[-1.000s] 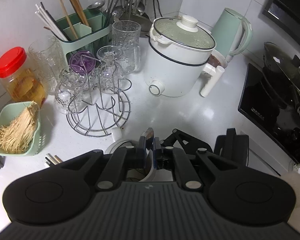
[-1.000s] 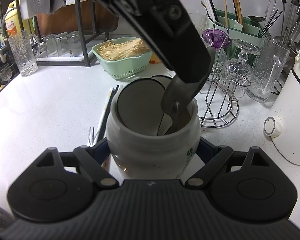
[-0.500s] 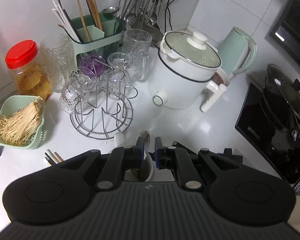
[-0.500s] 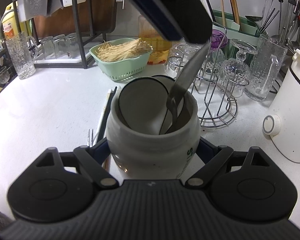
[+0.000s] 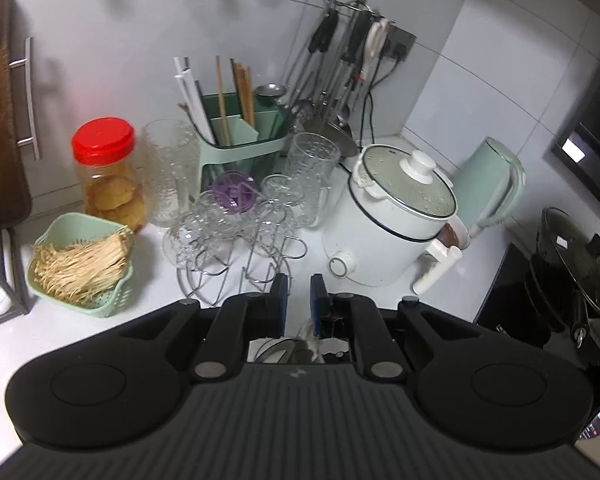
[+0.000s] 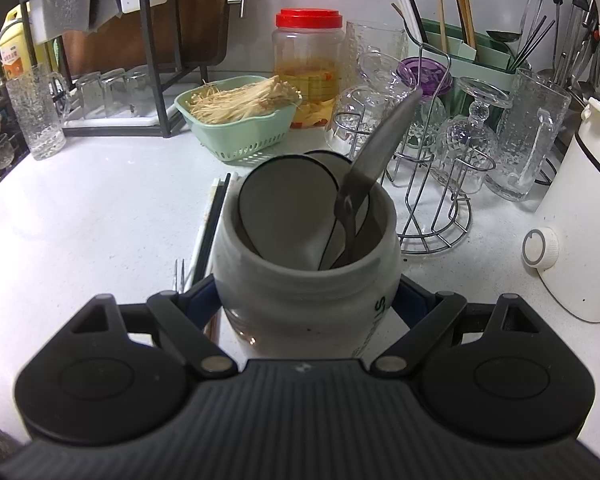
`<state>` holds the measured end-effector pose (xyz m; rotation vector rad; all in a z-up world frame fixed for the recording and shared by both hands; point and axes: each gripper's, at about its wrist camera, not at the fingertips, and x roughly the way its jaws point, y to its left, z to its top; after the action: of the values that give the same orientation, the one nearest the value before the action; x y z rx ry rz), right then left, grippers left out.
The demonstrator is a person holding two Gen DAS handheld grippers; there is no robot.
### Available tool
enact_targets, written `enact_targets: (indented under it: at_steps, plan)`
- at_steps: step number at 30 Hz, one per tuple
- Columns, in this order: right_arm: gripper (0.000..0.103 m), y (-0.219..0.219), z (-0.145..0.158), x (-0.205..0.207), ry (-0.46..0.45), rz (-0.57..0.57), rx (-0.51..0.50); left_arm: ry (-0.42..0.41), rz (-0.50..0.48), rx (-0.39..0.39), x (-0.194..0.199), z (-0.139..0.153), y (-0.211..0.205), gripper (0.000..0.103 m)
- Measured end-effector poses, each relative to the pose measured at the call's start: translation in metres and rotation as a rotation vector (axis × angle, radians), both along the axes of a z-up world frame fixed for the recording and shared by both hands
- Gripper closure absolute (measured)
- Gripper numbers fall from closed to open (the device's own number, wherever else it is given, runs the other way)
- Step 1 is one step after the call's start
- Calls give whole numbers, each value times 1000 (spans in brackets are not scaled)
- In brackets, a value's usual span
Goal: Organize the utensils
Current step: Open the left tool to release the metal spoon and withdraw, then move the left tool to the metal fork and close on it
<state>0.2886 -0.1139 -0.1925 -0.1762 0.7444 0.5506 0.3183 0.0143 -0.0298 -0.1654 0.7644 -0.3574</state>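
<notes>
My right gripper (image 6: pixel 308 296) is shut on a white ceramic jar (image 6: pixel 300 316) standing on the white counter. Inside the jar lean two white spoons (image 6: pixel 284 208) and a metal utensil (image 6: pixel 380 148), handle up to the right. Chopsticks (image 6: pixel 216 216) and a fork (image 6: pixel 179 276) lie on the counter left of the jar. My left gripper (image 5: pixel 298 296) hovers above the jar (image 5: pixel 296 350), its jaws a narrow gap apart with nothing between them. A green utensil caddy (image 5: pixel 236 136) with chopsticks stands at the back.
A wire rack of upturned glasses (image 6: pixel 440 184) stands just behind the jar. A white electric pot (image 5: pixel 392 216) and green kettle (image 5: pixel 488 184) are to the right, a black stove with a wok (image 5: pixel 568 264) beyond. A green mushroom basket (image 6: pixel 240 116) sits back left.
My left gripper let go of the metal utensil, which now leans free in the jar, and rose out of the right wrist view. The right gripper and jar stayed still.
</notes>
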Motion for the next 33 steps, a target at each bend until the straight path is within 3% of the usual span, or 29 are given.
enact_targets:
  at_steps: [10, 11, 13, 18, 23, 33]
  plan:
    - [12, 2, 1, 2, 18, -10, -10, 2, 97, -36, -18, -17, 37, 89]
    - [12, 2, 2, 2, 21, -13, -11, 8, 112, -38, -20, -20, 41, 88]
    - [12, 1, 2, 1, 27, -21, -13, 12, 141, -45, -25, -26, 49, 73]
    - [12, -3, 2, -2, 38, -46, -19, 18, 233, -64, -40, -46, 72, 70]
    - [12, -10, 2, -5, 45, -71, -23, 69, 305, -92, -53, -72, 92, 70]
    - [12, -13, 4, -7, 57, -82, -35, 198, 311, -149, -51, -148, 107, 70]
